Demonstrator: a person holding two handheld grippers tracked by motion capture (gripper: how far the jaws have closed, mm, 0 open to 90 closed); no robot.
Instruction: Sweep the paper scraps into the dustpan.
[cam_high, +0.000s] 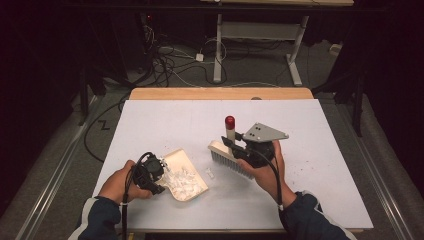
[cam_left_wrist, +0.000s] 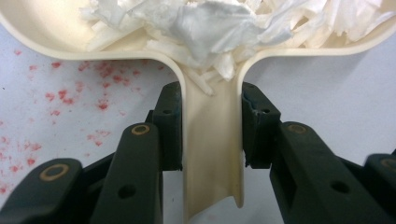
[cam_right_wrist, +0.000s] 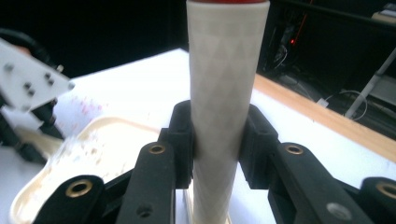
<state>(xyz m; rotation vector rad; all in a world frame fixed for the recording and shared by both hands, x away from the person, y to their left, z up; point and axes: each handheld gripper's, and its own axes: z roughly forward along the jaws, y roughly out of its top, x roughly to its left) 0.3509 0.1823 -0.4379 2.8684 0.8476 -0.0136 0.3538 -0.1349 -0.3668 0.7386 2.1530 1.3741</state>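
Observation:
A cream dustpan (cam_high: 186, 176) lies on the white table at the lower left, and a heap of white paper scraps (cam_high: 182, 180) lies in it. My left gripper (cam_high: 150, 173) is shut on its handle. In the left gripper view the pads clamp the dustpan handle (cam_left_wrist: 210, 140) from both sides, with the scraps (cam_left_wrist: 210, 23) just beyond. My right gripper (cam_high: 241, 148) is shut on a brush (cam_high: 227, 156) whose white handle with a red cap (cam_high: 230, 122) stands upright. In the right gripper view the brush handle (cam_right_wrist: 226, 93) fills the gap between the jaws, and the dustpan (cam_right_wrist: 93, 154) lies blurred beyond.
One loose white scrap (cam_high: 210, 174) lies on the table between the dustpan and the brush. Red specks (cam_left_wrist: 70, 88) dot the white sheet beside the dustpan. The table's wooden far edge (cam_high: 220, 93) faces a floor with cables (cam_high: 165, 60) and another table's legs (cam_high: 218, 50).

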